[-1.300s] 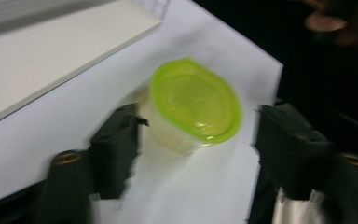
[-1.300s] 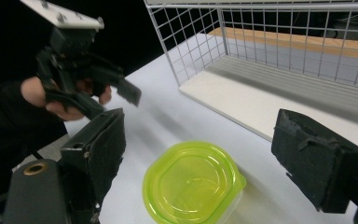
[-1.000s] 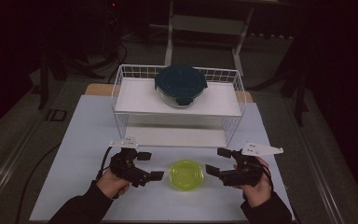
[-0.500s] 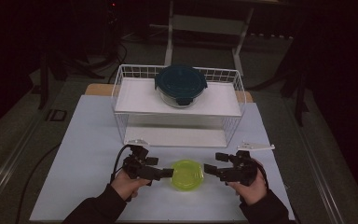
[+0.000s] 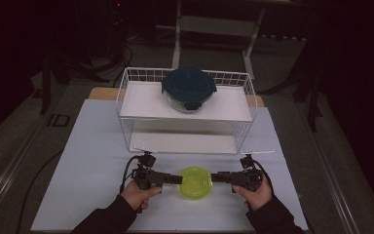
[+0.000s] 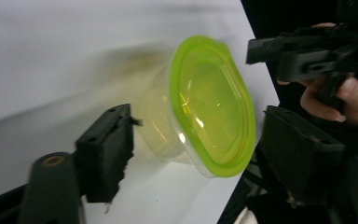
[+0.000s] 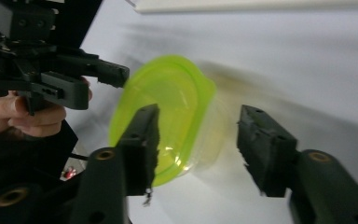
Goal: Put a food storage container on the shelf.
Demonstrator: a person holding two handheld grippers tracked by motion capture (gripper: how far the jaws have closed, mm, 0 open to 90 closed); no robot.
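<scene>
A small clear container with a yellow-green lid (image 5: pixel 195 182) stands on the white table near the front edge. My left gripper (image 5: pixel 176 179) comes at it from the left and my right gripper (image 5: pixel 216 177) from the right, both lying level. In the left gripper view the container (image 6: pixel 200 107) sits between the jaws of the left gripper (image 6: pixel 200 149), with a gap on each side. In the right gripper view the container (image 7: pixel 177 102) lies between the jaws of the right gripper (image 7: pixel 198 126), the right jaw standing apart from it. Both pairs of jaws have just been closing around the container.
A white wire rack (image 5: pixel 126 97) stands behind the container, at the middle of the table. A glass bowl with a dark teal lid (image 5: pixel 189 89) rests on its top shelf. The person's hands (image 5: pixel 136 195) come in from the front edge.
Both hands have sunk toward the table and moved inward, so each gripper's jaws now flank the container. Both pairs of jaws stand narrower than before.
</scene>
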